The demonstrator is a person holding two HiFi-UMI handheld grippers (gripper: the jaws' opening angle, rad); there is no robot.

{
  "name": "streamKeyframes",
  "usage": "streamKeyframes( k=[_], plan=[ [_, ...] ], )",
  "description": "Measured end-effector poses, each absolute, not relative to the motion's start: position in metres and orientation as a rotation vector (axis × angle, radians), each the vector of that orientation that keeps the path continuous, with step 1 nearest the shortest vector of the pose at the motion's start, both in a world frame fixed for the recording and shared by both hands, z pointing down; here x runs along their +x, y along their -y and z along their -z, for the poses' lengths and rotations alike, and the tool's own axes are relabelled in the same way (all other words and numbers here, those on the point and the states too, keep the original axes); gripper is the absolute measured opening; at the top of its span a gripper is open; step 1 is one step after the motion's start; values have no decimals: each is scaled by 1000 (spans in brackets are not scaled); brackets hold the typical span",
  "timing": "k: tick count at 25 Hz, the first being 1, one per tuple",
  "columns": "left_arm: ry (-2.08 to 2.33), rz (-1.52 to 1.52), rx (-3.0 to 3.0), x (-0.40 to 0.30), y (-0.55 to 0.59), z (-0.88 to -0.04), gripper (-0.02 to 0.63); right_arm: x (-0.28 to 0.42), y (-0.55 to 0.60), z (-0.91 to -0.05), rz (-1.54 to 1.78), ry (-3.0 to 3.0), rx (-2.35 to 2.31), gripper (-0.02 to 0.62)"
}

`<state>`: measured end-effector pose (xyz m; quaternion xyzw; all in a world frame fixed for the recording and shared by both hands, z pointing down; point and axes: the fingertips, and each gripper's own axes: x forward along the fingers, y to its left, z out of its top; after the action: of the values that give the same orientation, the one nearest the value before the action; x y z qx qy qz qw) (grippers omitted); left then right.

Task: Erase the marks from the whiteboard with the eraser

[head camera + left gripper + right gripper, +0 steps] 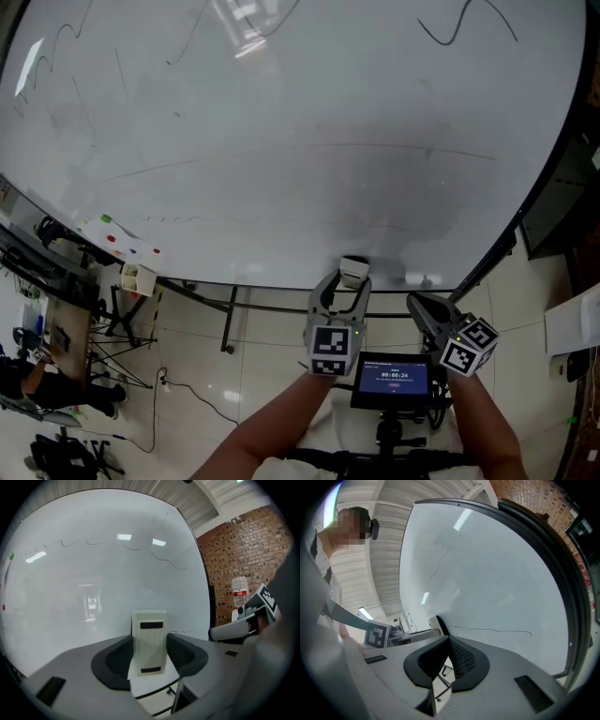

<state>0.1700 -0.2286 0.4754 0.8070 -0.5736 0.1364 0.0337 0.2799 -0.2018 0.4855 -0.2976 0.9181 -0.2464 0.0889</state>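
Near the bottom edge of the whiteboard [281, 141] — white eraser [149, 641] clamped upright in the left gripper [343, 283]; right gripper [419, 302] just beside, jaws pressed together on nothing — black marks [464, 26] along the whiteboard's top.

The whiteboard [281, 112] runs past the head view's top edge. The far face of the eraser [150, 641] is hidden. Print on the screen [392, 378] is unreadably small.
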Motion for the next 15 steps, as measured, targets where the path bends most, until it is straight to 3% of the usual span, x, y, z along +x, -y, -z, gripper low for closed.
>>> streamKeyframes(
  k=[15],
  plan=[
    [2003,-319,2354,116,225,-449,258,301,205,-482,715,-2716,-902,20]
  ],
)
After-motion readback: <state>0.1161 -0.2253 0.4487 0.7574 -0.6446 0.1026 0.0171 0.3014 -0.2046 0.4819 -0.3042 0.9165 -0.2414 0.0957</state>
